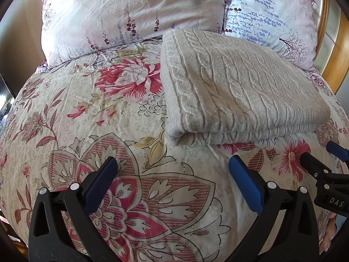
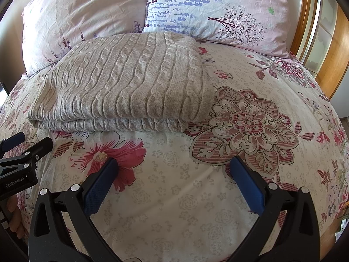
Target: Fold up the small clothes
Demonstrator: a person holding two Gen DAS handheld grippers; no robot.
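1. a grey cable-knit garment (image 1: pixel 237 91) lies folded in a flat rectangle on the bed, on top of a floral duvet (image 1: pixel 87 113), with its far edge just in front of the pillows.
2. in the left wrist view the folded edge faces the camera and two layers show along it; the right wrist view shows the same stacked layers (image 2: pixel 122 87).
3. the left gripper (image 1: pixel 173 166) hovers over the duvet near the garment's front left corner, jaws spread wide and holding nothing.
4. the right gripper (image 2: pixel 174 163) hovers over the duvet in front of the garment's right half, jaws also spread wide and empty.
5. neither gripper touches the garment; bare duvet lies between the blue pads (image 2: pixel 100 187) and the knit edge.
6. each gripper shows at the edge of the other's view, side by side and near each other.
7. two pillows sit behind the garment, a pink one (image 1: pixel 130 11) and a lavender-print one (image 1: pixel 268 15).
8. a wooden frame (image 2: pixel 340 50) runs along the right of the bed.
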